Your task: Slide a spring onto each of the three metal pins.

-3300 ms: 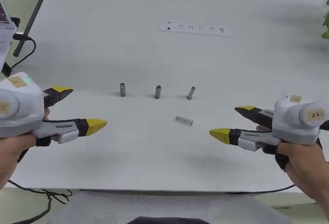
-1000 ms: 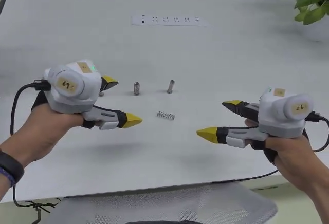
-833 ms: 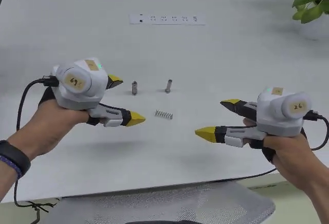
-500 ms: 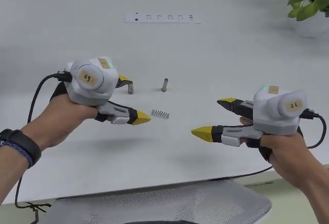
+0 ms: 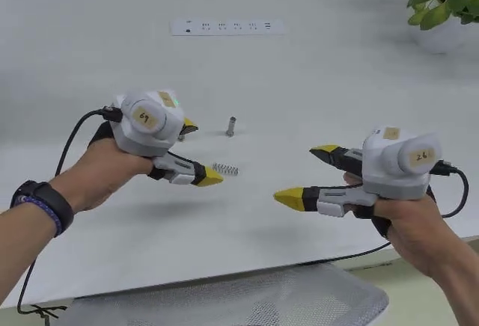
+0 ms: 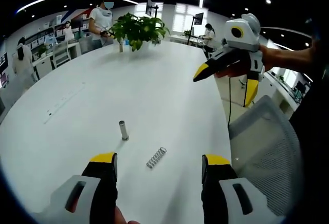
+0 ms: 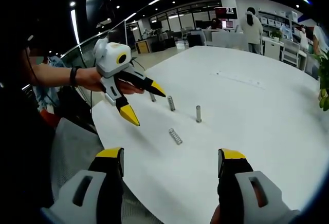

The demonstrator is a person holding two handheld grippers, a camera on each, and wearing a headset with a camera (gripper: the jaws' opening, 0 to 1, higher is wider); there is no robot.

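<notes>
- Both pairs of jaws are spread wide with nothing between them. The left gripper point(image 5: 199, 152) hovers low over the worktop point(image 5: 112, 251), and the loose spring point(image 5: 225, 169) lies just beyond its lower tip. The right gripper point(image 5: 305, 174) hangs well apart to the side.
- The spring lies flat on its side, near the bare pin point(image 5: 230, 125) but not touching it. From the right gripper view three pins stand in a row. The middle pin point(image 7: 171, 103) looks ribbed, as if it carries a coil. The end pin point(image 7: 152, 97) is too small to tell.
- The first risk, to my eye, is the pick-up. The spring is thin and round, so a tip coming down off-centre would likely roll or flick it across the smooth surface.
- Squeezed too hard, the coil could buckle or shoot out of the jaws. Held too lightly, it may swivel and leave its open end pointing away from the pin.
- The pins look free-standing, so a nudge from a jaw could topple the bare pin, and so could the spring's end arriving skewed. The left gripper's upper tip also sits close to the other two.
- The left gripper's body hides part of the row from the head view, so the lining-up may be done half blind.
</notes>
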